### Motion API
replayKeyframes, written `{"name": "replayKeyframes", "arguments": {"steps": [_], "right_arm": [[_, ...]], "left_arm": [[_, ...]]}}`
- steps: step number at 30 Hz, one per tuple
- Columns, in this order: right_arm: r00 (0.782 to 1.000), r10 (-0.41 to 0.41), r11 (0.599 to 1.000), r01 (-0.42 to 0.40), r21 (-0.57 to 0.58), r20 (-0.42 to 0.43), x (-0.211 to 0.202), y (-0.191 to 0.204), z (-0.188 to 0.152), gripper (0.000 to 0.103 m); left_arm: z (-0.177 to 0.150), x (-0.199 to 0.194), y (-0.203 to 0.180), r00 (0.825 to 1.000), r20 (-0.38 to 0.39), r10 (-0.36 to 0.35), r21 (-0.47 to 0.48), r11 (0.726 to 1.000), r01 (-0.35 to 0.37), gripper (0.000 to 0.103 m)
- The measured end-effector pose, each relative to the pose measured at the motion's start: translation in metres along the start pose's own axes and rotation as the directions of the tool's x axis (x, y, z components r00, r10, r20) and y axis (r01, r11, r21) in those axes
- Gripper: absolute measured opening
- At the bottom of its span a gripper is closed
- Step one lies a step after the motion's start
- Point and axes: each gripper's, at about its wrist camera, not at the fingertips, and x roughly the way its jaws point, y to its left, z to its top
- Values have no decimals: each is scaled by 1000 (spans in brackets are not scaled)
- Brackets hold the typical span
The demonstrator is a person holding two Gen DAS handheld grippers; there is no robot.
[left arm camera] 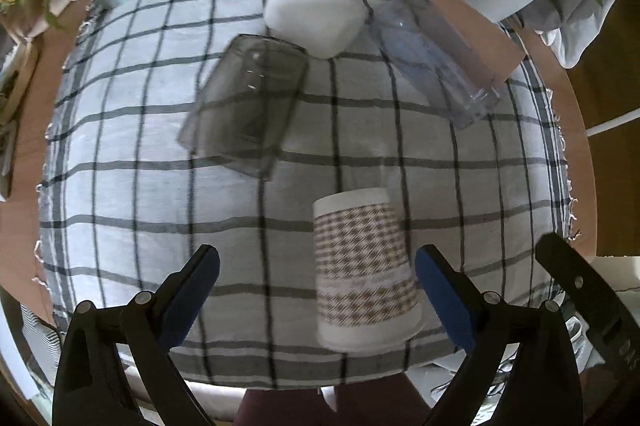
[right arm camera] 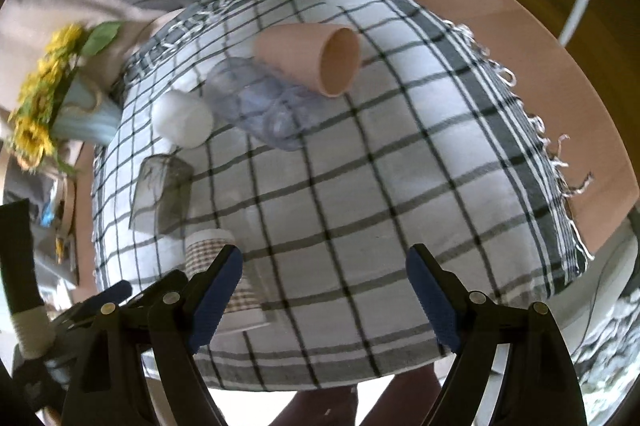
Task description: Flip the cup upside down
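Five cups on the checked cloth (left arm camera: 120,130). Patterned cup (left arm camera: 366,266) near edge looks already inverted; pink cup (right arm camera: 316,60) lies sideways far right. Left tongs (left arm camera: 318,290) and right tongs (right arm camera: 324,290) wide open, empty.

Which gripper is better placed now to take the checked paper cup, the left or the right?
Left. The paper cup stands between the open left gripper fingers, near the right one. The right gripper is open over bare cloth, cup off to its left.
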Motion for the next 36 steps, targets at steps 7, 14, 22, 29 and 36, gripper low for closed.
{"name": "replayKeyframes", "arguments": {"steps": [7,14,22,29,36], "right_arm": [[1000,-9,998,9,57,-6,5,-20,3,84],[1000,-23,997,24,72,-19,12,-27,8,84],[998,-41,996,44,78,-42,20,-31,7,84],[999,-36,996,38,81,-26,12,-34,9,84],[999,-43,996,41,78,31,-5,-36,14,84]], "left_arm": [[14,24,-12,998,-59,-11,-10,1000,11,95],[23,44,-22,996,-93,-16,-32,999,13,81],[26,55,-33,993,-112,-19,-22,1000,17,56],[26,23,-50,1000,-16,-19,17,1000,20,55],[32,2,-64,995,101,-7,89,996,-2,55]]}}
